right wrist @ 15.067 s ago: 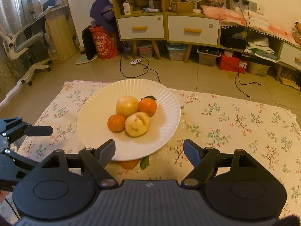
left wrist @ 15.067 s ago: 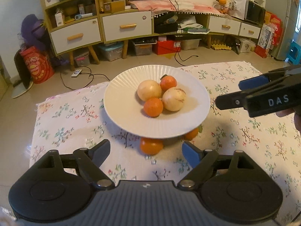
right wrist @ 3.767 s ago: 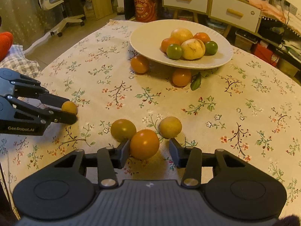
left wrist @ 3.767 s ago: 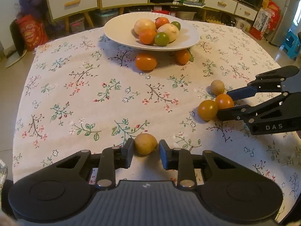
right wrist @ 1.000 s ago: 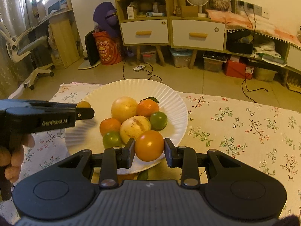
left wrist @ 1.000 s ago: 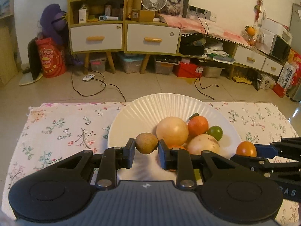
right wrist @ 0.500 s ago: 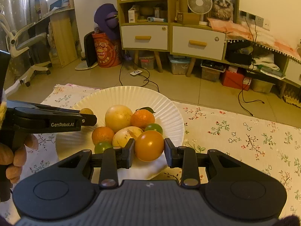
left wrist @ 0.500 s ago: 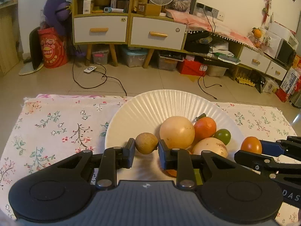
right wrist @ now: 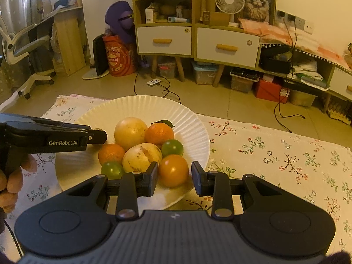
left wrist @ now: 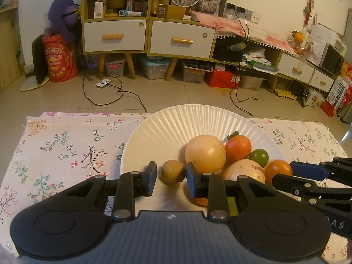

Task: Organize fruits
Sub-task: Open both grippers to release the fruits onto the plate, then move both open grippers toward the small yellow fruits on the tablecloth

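— Jaws on the left gripper?
— Just been opening, now slightly spread. The brown fruit lies between them, on the left side of the plate.
— And the right gripper?
— Narrow, pinching an orange tomato over the plate's near right edge.

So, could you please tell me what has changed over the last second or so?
The left gripper has just been opening: its pads now stand clear of the small brown round fruit, which sits between them over the white ribbed plate. The right gripper stays over the plate's near edge with the orange-yellow round fruit between its pads. The piled fruit is unchanged.
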`<state>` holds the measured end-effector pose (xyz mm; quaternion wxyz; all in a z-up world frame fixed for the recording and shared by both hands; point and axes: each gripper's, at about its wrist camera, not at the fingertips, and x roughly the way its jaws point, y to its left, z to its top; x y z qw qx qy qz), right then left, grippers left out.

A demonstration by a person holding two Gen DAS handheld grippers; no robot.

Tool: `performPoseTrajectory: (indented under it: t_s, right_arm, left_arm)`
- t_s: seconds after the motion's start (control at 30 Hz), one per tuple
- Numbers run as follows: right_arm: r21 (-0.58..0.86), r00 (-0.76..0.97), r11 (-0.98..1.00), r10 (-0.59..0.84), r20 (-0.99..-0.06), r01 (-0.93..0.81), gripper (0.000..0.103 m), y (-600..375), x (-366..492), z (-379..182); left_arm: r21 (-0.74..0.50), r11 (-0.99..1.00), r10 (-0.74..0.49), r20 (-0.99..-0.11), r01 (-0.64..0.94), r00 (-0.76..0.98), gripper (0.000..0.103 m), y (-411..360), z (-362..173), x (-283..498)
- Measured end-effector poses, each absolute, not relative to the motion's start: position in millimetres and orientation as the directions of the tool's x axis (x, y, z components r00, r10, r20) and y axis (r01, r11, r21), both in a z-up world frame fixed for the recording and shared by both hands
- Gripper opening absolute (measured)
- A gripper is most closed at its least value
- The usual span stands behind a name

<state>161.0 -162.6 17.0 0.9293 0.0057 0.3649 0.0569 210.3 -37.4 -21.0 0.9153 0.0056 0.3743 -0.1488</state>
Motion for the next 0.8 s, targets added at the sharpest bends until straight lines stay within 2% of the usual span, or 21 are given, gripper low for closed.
performPoseTrajectory:
  t_s: [0.1, 0.23, 0.37, 0.7, 0.8]
  right_arm:
    - [0.050, 0.728, 0.994, 0.105, -0.677, -0.097, 0.032, -162.8, 160.2, 16.8]
    - [0.041, 0.727, 0.995, 0.096, -0.680, -0.093, 0.044, -162.2, 158.5, 17.4]
    - [0.031, 0.730, 0.996, 0.086, -0.678, -0.088, 0.056, -163.1, 152.8, 21.5]
    - [0.016, 0.732, 0.995, 0.087, -0.675, -0.103, 0.069, -163.0, 136.3, 37.8]
    - [-0.003, 0.733, 0.993, 0.082, -0.676, -0.115, 0.075, -160.7, 129.4, 41.4]
  left_arm:
    - [-0.101, 0.954, -0.271, -0.686, 0.281, 0.675, 0.018, -37.0, -19.8, 208.6]
    - [-0.089, 0.955, -0.265, -0.685, 0.283, 0.678, 0.034, -37.4, -16.5, 203.8]
    - [-0.086, 0.954, -0.265, -0.685, 0.286, 0.678, 0.039, -35.2, -12.2, 198.1]
    - [-0.066, 0.956, -0.251, -0.683, 0.285, 0.686, 0.055, -23.9, 1.8, 172.3]
    - [-0.054, 0.956, -0.246, -0.683, 0.288, 0.687, 0.063, -19.9, 5.0, 161.3]
